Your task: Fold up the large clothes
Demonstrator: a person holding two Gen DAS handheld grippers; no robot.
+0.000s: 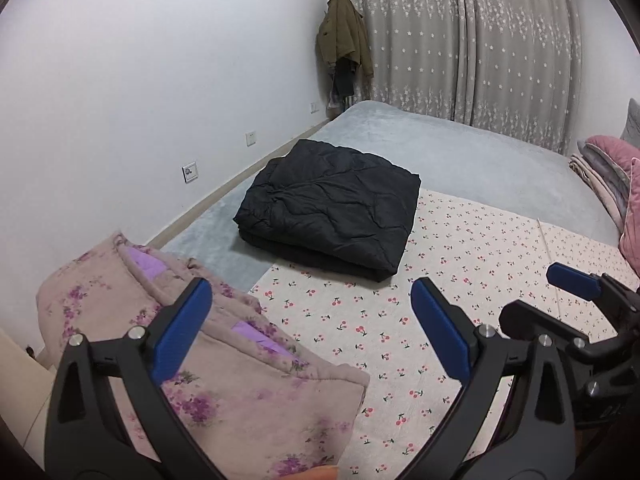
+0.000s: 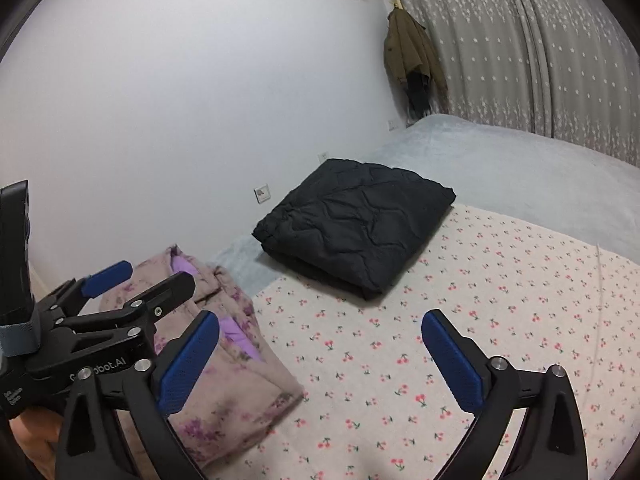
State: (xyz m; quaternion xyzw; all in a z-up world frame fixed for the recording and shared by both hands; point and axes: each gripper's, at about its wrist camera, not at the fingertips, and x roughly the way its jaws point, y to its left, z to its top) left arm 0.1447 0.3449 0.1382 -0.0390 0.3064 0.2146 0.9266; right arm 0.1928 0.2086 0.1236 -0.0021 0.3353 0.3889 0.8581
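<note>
Padding is showing in the black coat, which is lying folded into a thick, squarish bundle on the bed, straddling the edge of the cherry sheet. It is looking soft, puffy and fairly light, with a slick shell that will likely be sliding and springing open, so a hold would be best taken deep on the stacked layers at its near folded edge, one gripper toward each corner. The left gripper and the right gripper are both hovering on the near side of the coat, well apart from it, jaws standing wide with nothing between them. A floral garment is lying folded near-left of the coat, under the left gripper's left finger.
</note>
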